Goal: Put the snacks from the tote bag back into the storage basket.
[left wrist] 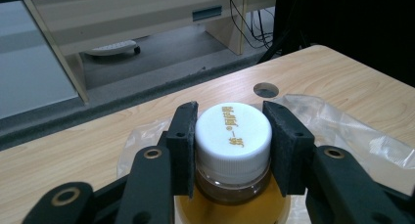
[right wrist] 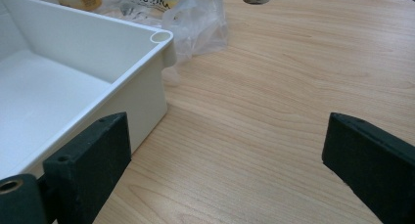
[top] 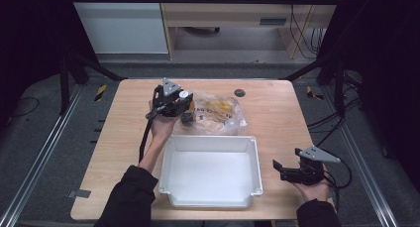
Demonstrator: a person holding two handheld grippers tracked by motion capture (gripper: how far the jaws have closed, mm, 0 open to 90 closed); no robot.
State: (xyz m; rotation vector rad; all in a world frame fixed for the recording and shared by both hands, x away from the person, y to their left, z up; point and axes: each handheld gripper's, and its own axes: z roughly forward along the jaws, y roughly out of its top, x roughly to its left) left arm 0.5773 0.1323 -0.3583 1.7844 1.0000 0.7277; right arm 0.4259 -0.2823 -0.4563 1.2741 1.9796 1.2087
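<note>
My left gripper (left wrist: 234, 145) is shut on a bottle (left wrist: 234, 136) with a white screw cap bearing gold lettering and amber liquid below; the pads press the cap from both sides. In the high view this left gripper (top: 184, 108) is held over the clear plastic bag (top: 220, 113) at the table's far middle, the white cap (top: 184, 94) showing beside it. My right gripper (top: 275, 166) rests near the table's front right, just right of the white tray (top: 208, 199). Its jaws stand wide open over bare wood (right wrist: 227, 155), with the tray's corner (right wrist: 161, 37) to their left.
The clear bag (right wrist: 195, 13) with yellow printed contents lies just behind the tray. A round cable hole (top: 239, 92) sits near the table's far edge. Dark frame posts flank the table, and cables trail at the right.
</note>
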